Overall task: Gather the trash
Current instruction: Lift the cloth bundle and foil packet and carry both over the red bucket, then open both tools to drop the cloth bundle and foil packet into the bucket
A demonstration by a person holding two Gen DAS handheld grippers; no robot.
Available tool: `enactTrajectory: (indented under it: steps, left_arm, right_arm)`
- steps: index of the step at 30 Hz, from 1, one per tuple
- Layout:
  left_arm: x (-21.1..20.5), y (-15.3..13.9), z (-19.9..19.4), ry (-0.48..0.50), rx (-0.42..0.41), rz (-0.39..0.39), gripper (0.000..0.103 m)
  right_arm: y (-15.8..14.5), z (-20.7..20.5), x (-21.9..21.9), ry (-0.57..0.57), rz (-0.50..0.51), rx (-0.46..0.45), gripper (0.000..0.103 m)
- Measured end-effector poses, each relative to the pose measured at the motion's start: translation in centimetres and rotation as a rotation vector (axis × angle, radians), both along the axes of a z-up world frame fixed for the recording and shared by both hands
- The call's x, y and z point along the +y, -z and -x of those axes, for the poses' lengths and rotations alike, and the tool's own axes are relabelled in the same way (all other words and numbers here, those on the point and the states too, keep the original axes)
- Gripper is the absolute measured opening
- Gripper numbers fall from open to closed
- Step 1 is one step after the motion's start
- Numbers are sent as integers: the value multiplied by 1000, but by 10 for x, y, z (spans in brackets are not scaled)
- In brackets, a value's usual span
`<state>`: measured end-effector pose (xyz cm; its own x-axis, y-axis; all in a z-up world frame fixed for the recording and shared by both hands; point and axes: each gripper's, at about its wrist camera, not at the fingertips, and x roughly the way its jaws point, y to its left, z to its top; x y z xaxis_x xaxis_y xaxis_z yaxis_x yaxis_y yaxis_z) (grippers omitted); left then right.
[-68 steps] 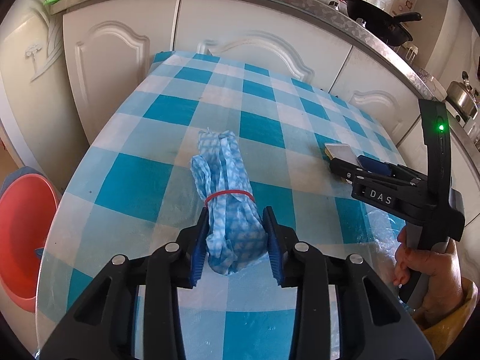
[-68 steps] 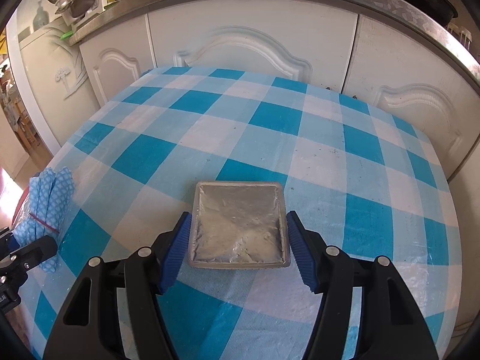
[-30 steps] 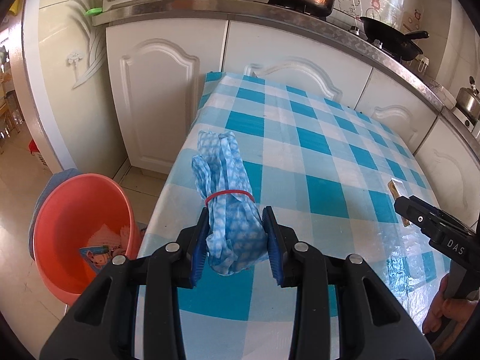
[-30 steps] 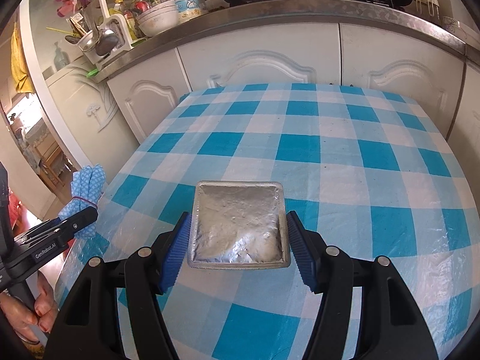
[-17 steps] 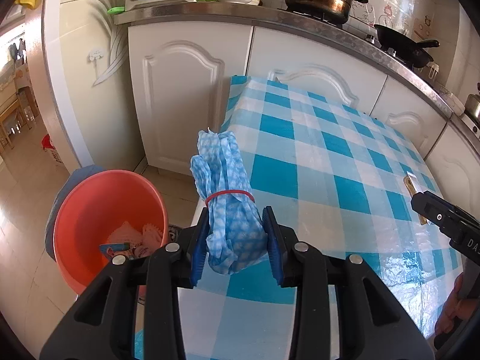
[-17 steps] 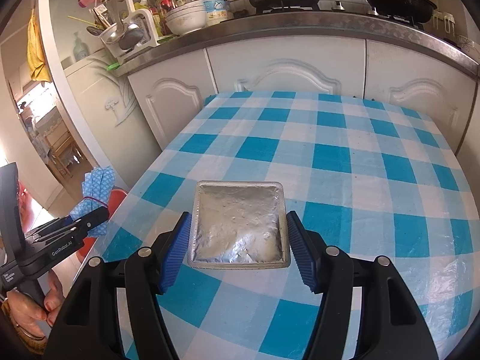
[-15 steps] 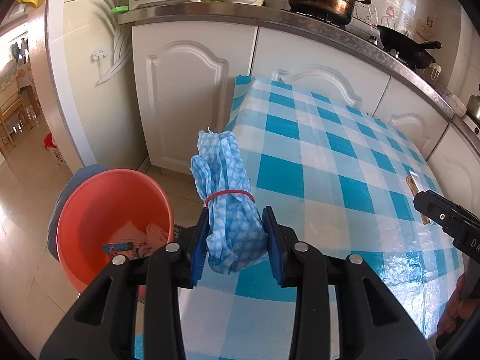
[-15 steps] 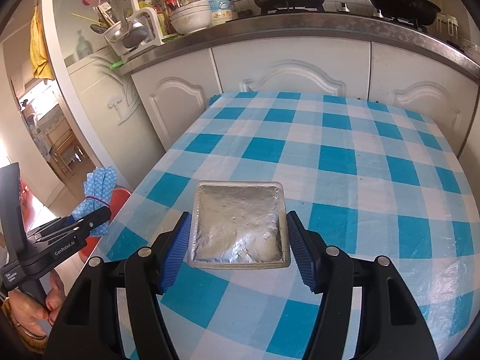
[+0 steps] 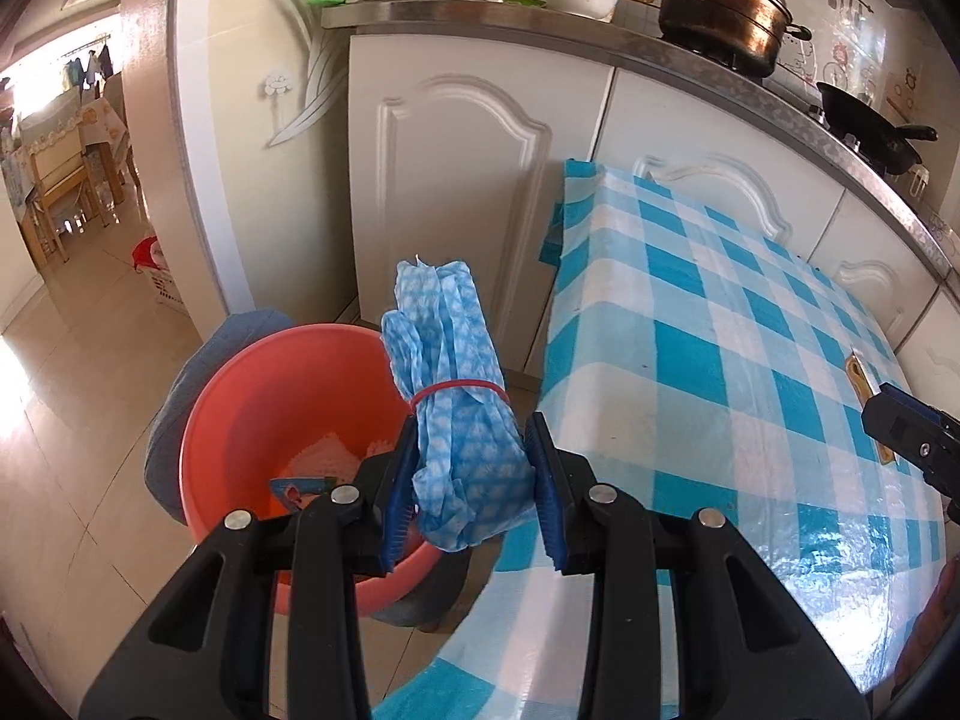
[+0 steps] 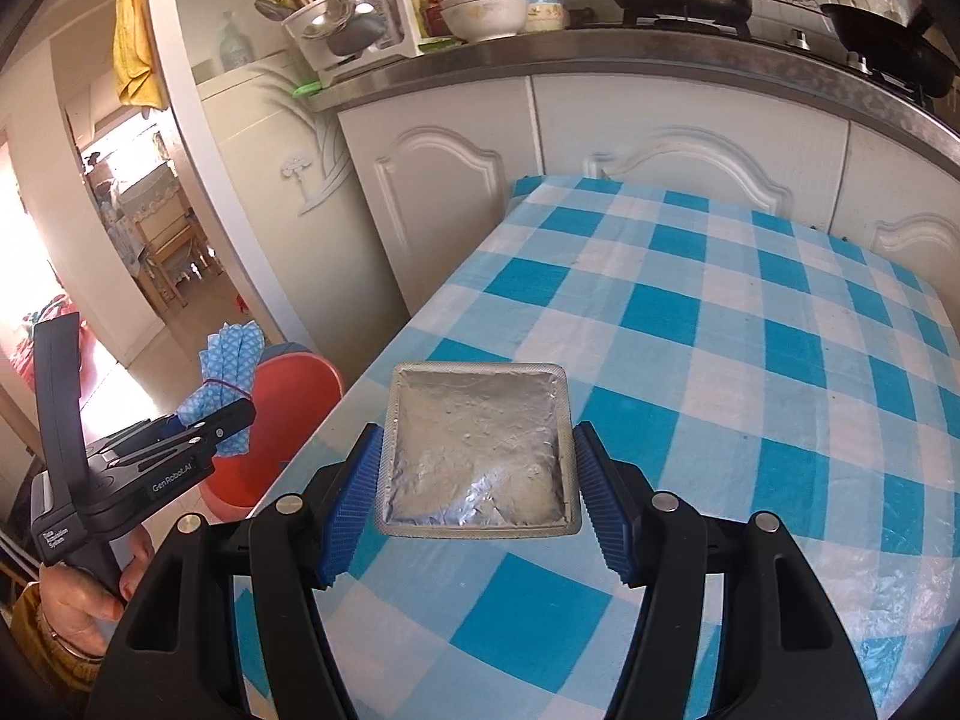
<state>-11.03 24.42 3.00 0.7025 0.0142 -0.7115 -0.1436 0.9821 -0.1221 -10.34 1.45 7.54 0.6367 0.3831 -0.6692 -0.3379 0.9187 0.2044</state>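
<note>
While the blue patterned cloth bundle [image 9: 462,414], cinched by a red rubber band [image 9: 459,387], hangs clear of the table, it sits right at the near rim of the orange basin [image 9: 252,414] on the floor, and that looks like the whole point: the basin already has scraps in its bottom, so it reads as the trash bin. Out to the side, the square foil tray [image 10: 477,456] rides above the checked tablecloth [image 10: 750,324], close to the table's left edge, apparently next in line for the same basin.

Now the tongs. The left gripper [image 9: 474,480] is clenched on the lower end of the bundle, blue pads pressed into the cloth from both sides, the rest of the roll standing up and forward past the fingertips. The right gripper [image 10: 477,498] stands much wider, its pads against the tray's two side rims, grasping it flat and level; no gap shows on either side.

Down in the right wrist view, a hand [image 10: 72,612] grips the left tool's handle.
</note>
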Motion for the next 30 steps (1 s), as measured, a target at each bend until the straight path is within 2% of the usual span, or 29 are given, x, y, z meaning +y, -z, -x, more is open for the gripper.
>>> enactTrajectory:
  steps: [11,17,21,30]
  left_arm:
    - [80,17,0,-158,20,45,36]
    - [125,35,-3,-230,57,125,36]
    - [143,51,-7,-240,91,201,36]
    - [150,76,-23,-229,134,252,37]
  right_arm:
    - [-4,-13,97,-195,46,5,64]
    - [2,-23,158,-309,74,26,64]
    - [14,-32,191,-371,83,65,64]
    - [43,-46,243,-465,142,166,64]
